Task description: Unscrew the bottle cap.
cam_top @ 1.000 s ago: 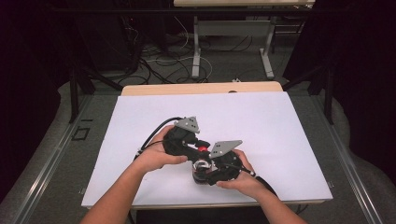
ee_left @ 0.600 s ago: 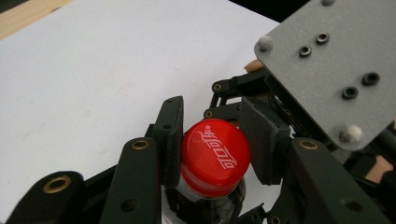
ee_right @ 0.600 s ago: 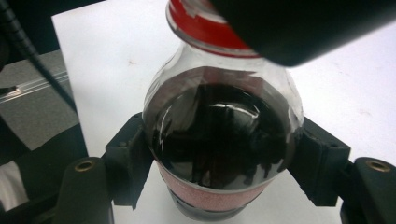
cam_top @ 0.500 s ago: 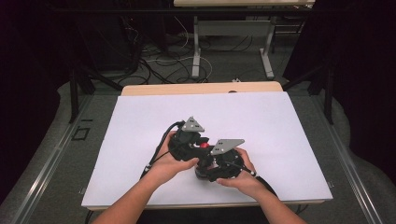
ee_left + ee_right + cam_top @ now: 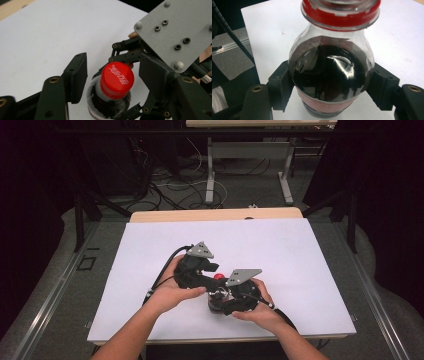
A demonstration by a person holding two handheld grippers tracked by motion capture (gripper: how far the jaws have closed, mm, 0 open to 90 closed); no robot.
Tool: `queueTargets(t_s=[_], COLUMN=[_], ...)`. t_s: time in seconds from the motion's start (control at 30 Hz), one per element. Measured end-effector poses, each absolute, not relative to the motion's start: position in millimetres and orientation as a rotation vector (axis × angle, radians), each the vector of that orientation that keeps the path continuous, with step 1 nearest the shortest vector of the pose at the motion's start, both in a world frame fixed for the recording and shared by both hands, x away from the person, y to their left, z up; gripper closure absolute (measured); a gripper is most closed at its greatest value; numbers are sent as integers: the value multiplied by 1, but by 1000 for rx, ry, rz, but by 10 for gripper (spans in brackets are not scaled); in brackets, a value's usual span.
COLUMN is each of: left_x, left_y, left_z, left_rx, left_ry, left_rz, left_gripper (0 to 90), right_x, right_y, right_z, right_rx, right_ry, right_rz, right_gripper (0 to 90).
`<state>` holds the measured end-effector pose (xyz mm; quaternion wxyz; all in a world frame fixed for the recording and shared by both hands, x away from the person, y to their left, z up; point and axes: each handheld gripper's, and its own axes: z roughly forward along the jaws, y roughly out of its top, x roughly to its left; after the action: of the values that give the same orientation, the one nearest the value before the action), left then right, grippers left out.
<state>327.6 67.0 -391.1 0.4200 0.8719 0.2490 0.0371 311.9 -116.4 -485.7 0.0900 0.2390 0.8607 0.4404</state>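
Observation:
A small clear bottle (image 5: 331, 72) of dark cola with a red label band stands on the white table (image 5: 280, 250), near its front middle. My right gripper (image 5: 332, 87) is shut on the bottle's body, one jaw pressed to each side. The red cap (image 5: 117, 80) sits between the jaws of my left gripper (image 5: 113, 67), which is open, with a gap on both sides of the cap. In the high view the left gripper (image 5: 212, 270) reaches the cap (image 5: 218, 276) from the left. The right gripper (image 5: 220, 296) holds the bottle from the right.
Black cables trail from both grippers toward the table's front edge (image 5: 215, 339). The right gripper's grey plate (image 5: 175, 32) stands close beside the left gripper's right jaw. Past the far edge are a wooden strip (image 5: 215, 214), desk legs and loose cables on the floor.
My left gripper has shifted slightly about the cap, right and then back. The bottle and the right gripper have stayed in place.

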Motion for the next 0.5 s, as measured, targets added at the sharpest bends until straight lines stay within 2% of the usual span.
queueTargets(t_s=[0.2, 0.33, 0.5], left_x=[332, 335, 341], left_y=[77, 81, 84], left_z=[-388, -390, -395], left_rx=[2212, 2245, 2244], left_ry=[474, 390, 358], left_rz=[76, 59, 32], left_gripper=[375, 422, 440], right_x=[312, 311, 310], right_y=[-116, -115, -114], right_z=[-486, -485, -486], right_rx=[704, 691, 670], right_ry=[2563, 2578, 2579], right_rz=[1321, 1310, 1329], right_gripper=[297, 298, 297])
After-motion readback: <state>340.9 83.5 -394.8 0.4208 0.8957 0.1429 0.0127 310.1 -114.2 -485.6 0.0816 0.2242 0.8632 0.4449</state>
